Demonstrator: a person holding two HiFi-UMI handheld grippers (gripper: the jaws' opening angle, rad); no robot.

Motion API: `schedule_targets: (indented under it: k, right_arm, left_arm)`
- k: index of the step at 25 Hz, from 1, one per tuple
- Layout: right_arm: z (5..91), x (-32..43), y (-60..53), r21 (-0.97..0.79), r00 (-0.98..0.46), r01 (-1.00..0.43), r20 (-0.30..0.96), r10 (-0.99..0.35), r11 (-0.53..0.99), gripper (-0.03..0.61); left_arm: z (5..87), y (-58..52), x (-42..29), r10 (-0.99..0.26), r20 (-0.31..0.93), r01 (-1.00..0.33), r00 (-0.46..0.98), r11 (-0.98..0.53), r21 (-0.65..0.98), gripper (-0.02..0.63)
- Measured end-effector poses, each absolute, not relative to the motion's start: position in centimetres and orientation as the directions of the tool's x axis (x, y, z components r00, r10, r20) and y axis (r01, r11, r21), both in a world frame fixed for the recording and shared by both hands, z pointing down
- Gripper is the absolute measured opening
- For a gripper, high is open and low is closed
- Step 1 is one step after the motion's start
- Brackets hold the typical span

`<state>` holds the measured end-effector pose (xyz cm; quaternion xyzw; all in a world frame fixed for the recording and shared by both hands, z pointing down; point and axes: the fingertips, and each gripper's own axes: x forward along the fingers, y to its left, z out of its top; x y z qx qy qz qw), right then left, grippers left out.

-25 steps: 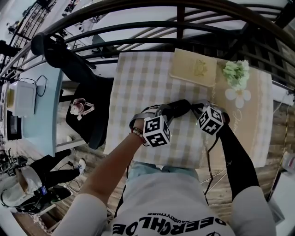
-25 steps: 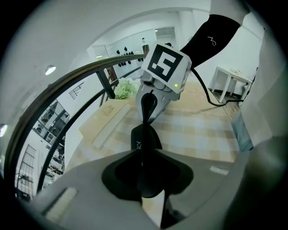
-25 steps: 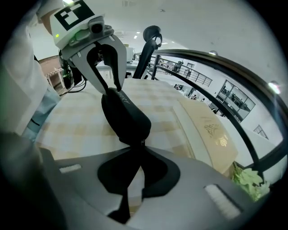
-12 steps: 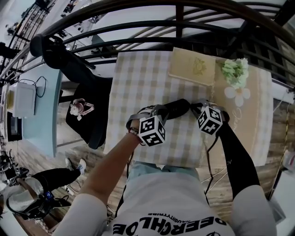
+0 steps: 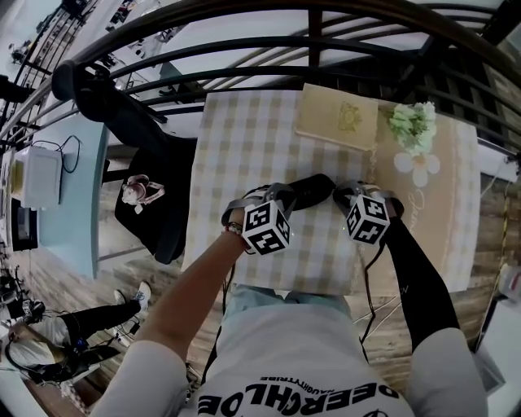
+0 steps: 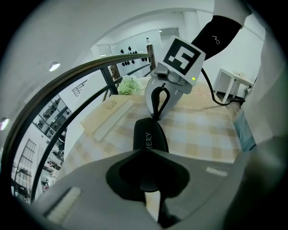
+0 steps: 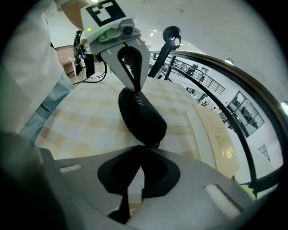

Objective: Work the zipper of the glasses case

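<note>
- The light is bright and even in all three views, like daylight in a white hall; small ceiling lamps (image 6: pixel 54 66) show as white spots, without strong glare
- Shadows on the checked tablecloth (image 5: pixel 252 138) are soft and faint
- The fisheye distortion is strong: the railing (image 5: pixel 309 16) bends into an arc, and both gripper views have a dark round border
- The grey parts nearest to the camera in both gripper views are blurred; the black glasses case (image 7: pixel 141 117) shows almost no surface detail
</note>
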<state>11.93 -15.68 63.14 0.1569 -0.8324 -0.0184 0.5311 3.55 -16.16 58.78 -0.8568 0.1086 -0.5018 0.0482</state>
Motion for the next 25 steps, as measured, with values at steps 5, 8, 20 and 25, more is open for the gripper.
schedule_targets:
  k: [5, 8, 20, 25]
  right_arm:
    - [63.0, 12.7, -16.3, 0.223, -0.368, -0.357, 0.859, -0.356, 0.907, 0.031]
    - [62.9, 12.8, -16.8, 0.225, -0.369, -0.379, 0.853, -0.369, 0.898, 0.101]
    - [63.2, 12.1, -17.2, 0.301, -0.351, -0.263, 0.855, -0.381, 0.917, 0.057]
    - [62.8, 12.6, -16.9, 0.328, -0.329, -0.224, 0.861, -0.388, 0.918, 0.031]
  left_arm:
    - [58.8, -16.2, 3.6, -0.216, 0.851, -0.139, 0.479, -0.976, -0.169, 0.0]
    - [58.8, -16.1, 3.6, -0.211, 0.85, -0.137, 0.482, -0.977, -0.165, 0.0]
    - [58.8, -15.9, 3.8, -0.19, 0.85, -0.127, 0.492, -0.981, -0.146, 0.0]
    - [58.7, -15.9, 3.8, -0.19, 0.845, -0.139, 0.499, -0.981, -0.138, 0.0]
